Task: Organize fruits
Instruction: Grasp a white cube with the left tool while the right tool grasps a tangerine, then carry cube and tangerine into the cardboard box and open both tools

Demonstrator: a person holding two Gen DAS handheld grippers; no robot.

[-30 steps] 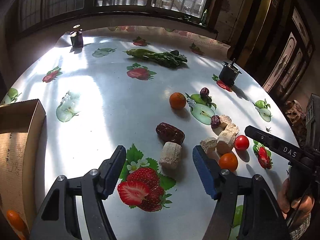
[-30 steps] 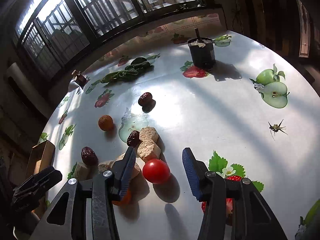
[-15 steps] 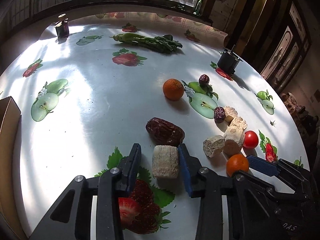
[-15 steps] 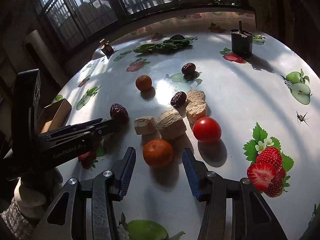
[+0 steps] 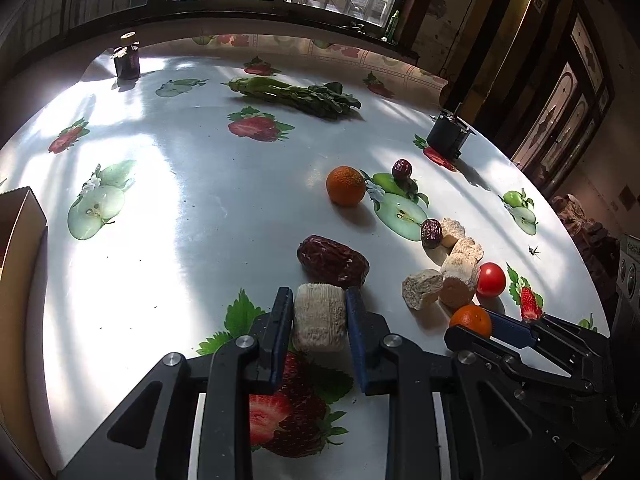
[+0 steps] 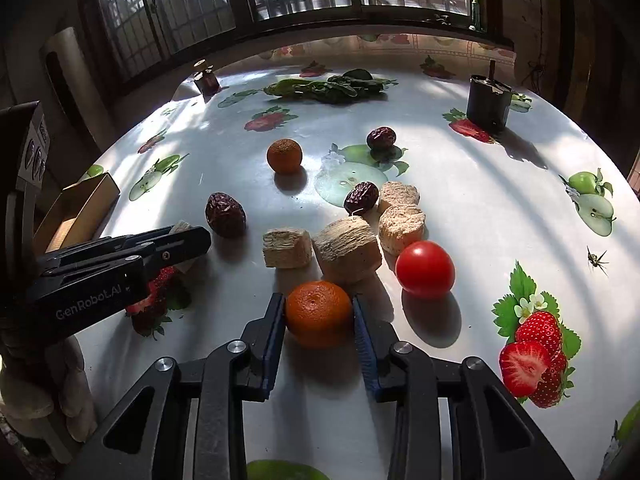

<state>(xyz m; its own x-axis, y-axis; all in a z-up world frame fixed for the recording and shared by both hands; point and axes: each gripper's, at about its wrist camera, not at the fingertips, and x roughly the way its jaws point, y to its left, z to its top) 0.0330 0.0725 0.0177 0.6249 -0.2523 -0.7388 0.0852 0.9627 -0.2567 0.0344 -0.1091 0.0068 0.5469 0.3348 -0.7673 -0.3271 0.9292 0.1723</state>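
My left gripper (image 5: 319, 322) has just closed on the pale fibrous block (image 5: 319, 317), resting on the table (image 5: 200, 208) before a big date (image 5: 333, 261); my right gripper (image 6: 319, 322) has just closed onto a mandarin (image 6: 319, 314) beside the tomato (image 6: 425, 268).

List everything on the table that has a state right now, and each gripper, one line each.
left gripper: just closed, shut on the pale cake chunk
right gripper: just closed, shut on the near orange
far orange: loose on the table
tomato: loose, beside the cake pile
big date: lying free behind the gripped chunk
cardboard box: open, at the table's left edge
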